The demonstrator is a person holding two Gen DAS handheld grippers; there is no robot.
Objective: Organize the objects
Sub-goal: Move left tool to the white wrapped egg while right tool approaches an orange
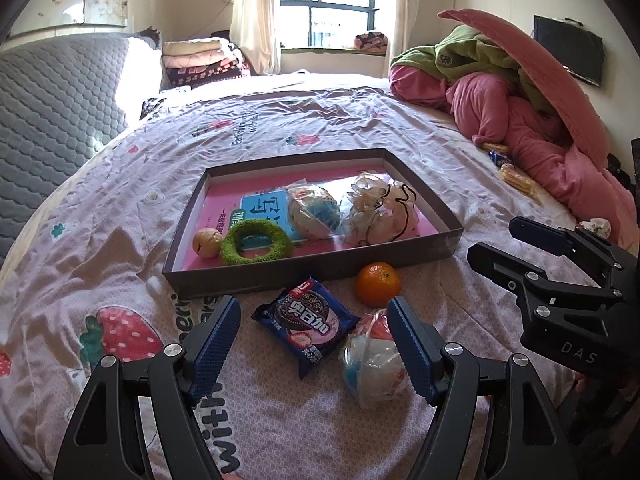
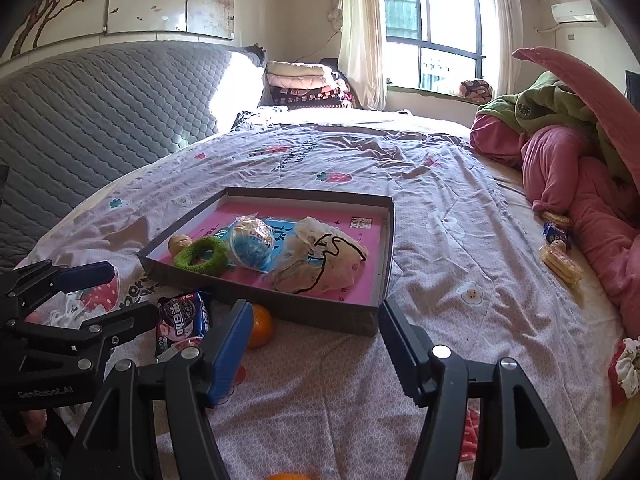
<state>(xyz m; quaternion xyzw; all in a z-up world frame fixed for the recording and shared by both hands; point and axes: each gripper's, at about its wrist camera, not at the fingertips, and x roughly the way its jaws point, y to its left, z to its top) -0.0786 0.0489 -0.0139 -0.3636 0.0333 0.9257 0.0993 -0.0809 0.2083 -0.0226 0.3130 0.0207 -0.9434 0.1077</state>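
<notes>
Bedrm, strawberry-print sheet (image 1: 280, 128), grey box (image 1: 444, 246), window (image 1: 324, 0)

We've got two fisheye views, each riding on a gripper and looking fwd along its fingers, tilted down at the bed. Left wrist cam sits low and close over the bedspread (image 1: 280, 128), facing the window (image 1: 324, 4); the tray (image 1: 312, 276) is near, roughly centred, w/ the right gripper (image 1: 492, 240) poking in at the right edge. Right wrist cam looks the same way from a bit further right, so the tray (image 2: 312, 314) sits left of centre and the left gripper (image 2: 120, 292) shows at the left edge. Both share tray, headboard, window, and the pink bedding pile (image 1: 532, 132).
</notes>
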